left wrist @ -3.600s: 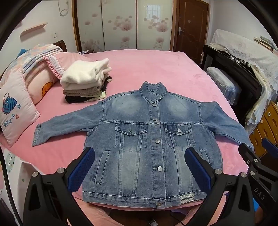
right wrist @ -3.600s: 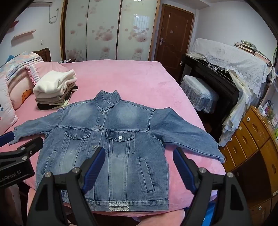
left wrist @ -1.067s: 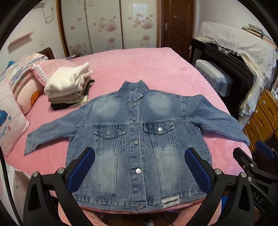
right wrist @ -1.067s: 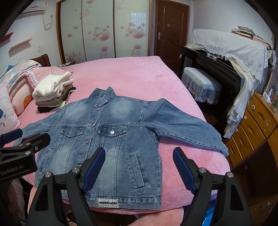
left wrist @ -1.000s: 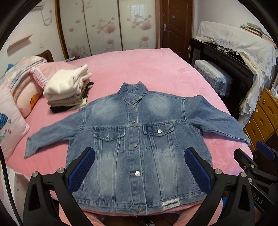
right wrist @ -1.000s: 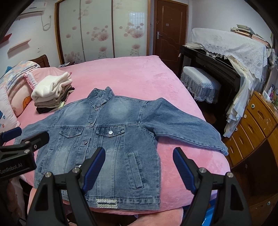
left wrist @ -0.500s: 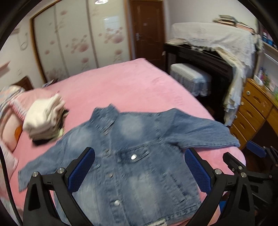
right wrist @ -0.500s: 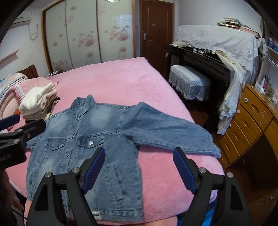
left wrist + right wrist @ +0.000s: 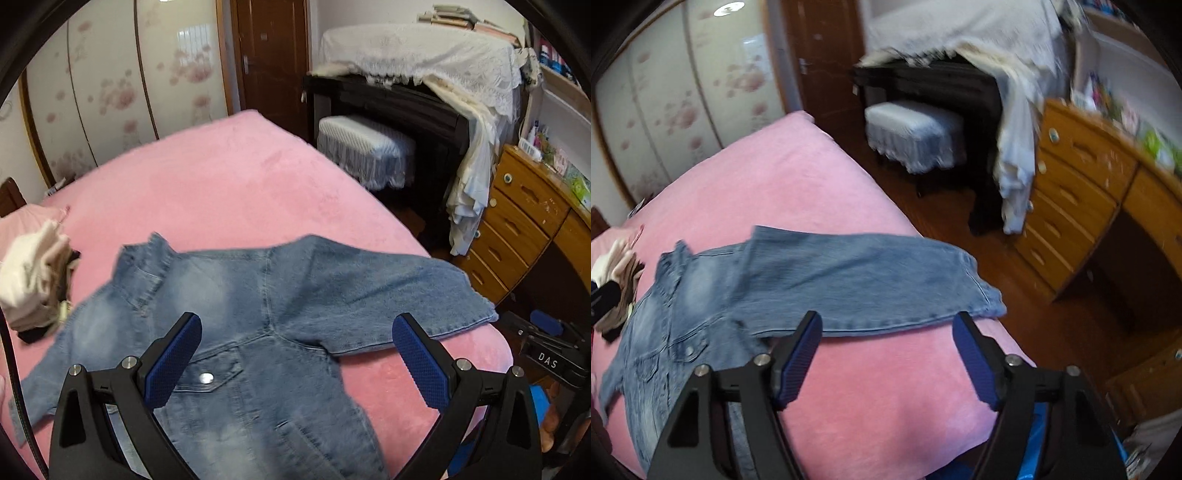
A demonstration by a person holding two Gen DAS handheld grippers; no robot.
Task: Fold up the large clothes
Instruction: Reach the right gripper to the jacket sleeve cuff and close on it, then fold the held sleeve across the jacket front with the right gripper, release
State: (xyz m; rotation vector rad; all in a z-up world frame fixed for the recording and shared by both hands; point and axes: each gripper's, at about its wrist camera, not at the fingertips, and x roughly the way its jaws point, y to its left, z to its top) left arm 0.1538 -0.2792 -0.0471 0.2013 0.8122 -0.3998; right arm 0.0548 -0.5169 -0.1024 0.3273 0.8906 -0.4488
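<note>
A blue denim jacket [image 9: 236, 295] lies flat, front up and buttoned, on the pink bed [image 9: 229, 177]. Its right sleeve [image 9: 388, 295] stretches toward the bed's right edge; it also shows in the right wrist view [image 9: 871, 280]. My left gripper [image 9: 295, 354] is open and empty above the jacket's chest. My right gripper [image 9: 886, 350] is open and empty, just in front of the right sleeve's lower edge, above the pink bed [image 9: 886, 387]. The right gripper also shows at the right edge of the left wrist view [image 9: 546, 343].
A stack of folded clothes [image 9: 33, 280] sits on the bed left of the jacket. A padded stool [image 9: 365, 147], a dark piano with a lace cover [image 9: 417, 62] and wooden drawers [image 9: 524, 218] stand to the right of the bed.
Both grippers have swung to the right and moved closer to the jacket's right sleeve. The jacket itself has not moved. Both grippers stay open.
</note>
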